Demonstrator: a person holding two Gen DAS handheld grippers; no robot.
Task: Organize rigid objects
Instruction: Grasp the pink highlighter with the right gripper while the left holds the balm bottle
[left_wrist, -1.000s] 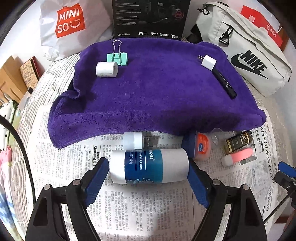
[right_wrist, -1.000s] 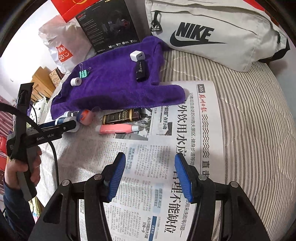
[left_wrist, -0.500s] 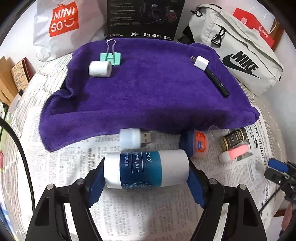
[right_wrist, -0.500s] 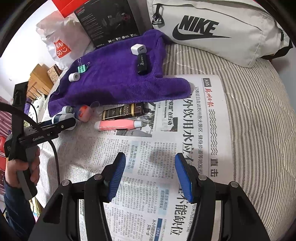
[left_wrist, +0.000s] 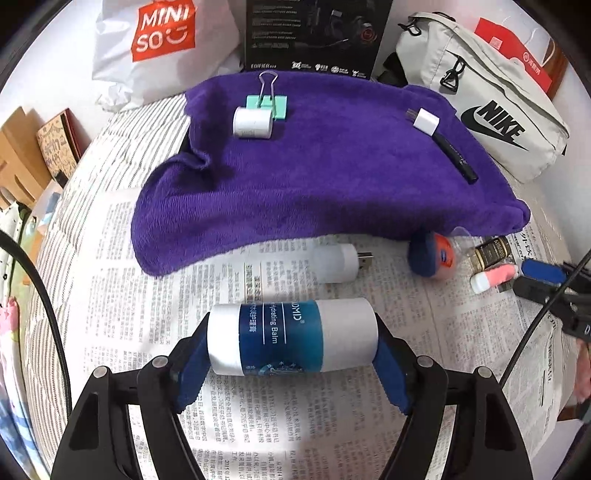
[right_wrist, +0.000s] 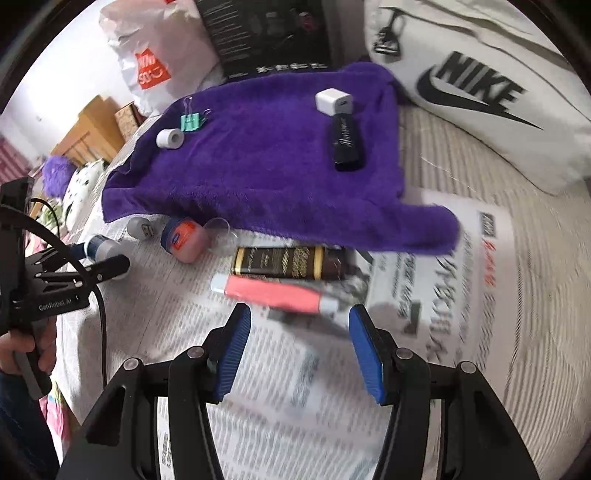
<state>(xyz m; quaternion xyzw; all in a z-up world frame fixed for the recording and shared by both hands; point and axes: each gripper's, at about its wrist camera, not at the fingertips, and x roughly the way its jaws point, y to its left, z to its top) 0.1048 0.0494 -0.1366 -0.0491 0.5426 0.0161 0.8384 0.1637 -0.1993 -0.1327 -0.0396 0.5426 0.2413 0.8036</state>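
My left gripper (left_wrist: 291, 347) is shut on a white and blue balm tube (left_wrist: 291, 338), held crosswise above the newspaper (left_wrist: 147, 295). On the purple towel (left_wrist: 314, 177) lie a green binder clip (left_wrist: 267, 105), a small white roll (left_wrist: 253, 123), a white charger plug (left_wrist: 426, 121) and a black stick (left_wrist: 456, 158). On the paper lie a white USB dongle (left_wrist: 341, 262), a blue-capped orange jar (left_wrist: 432, 258), a dark gold-printed tube (right_wrist: 288, 262) and a pink tube (right_wrist: 273, 293). My right gripper (right_wrist: 299, 347) is open just in front of the pink tube, nothing between its pads.
Behind the towel stand a white Miniso bag (left_wrist: 159, 40), a black box (left_wrist: 314, 33) and a pale Nike bag (left_wrist: 491, 110). Striped bedding (right_wrist: 535, 295) lies to the right of the newspaper. Cardboard and books (left_wrist: 33, 155) sit at the far left.
The left gripper closed on the balm tube and lifted it off the paper, shifting sideways. The right gripper moved forward to the pink and dark tubes, staying open.
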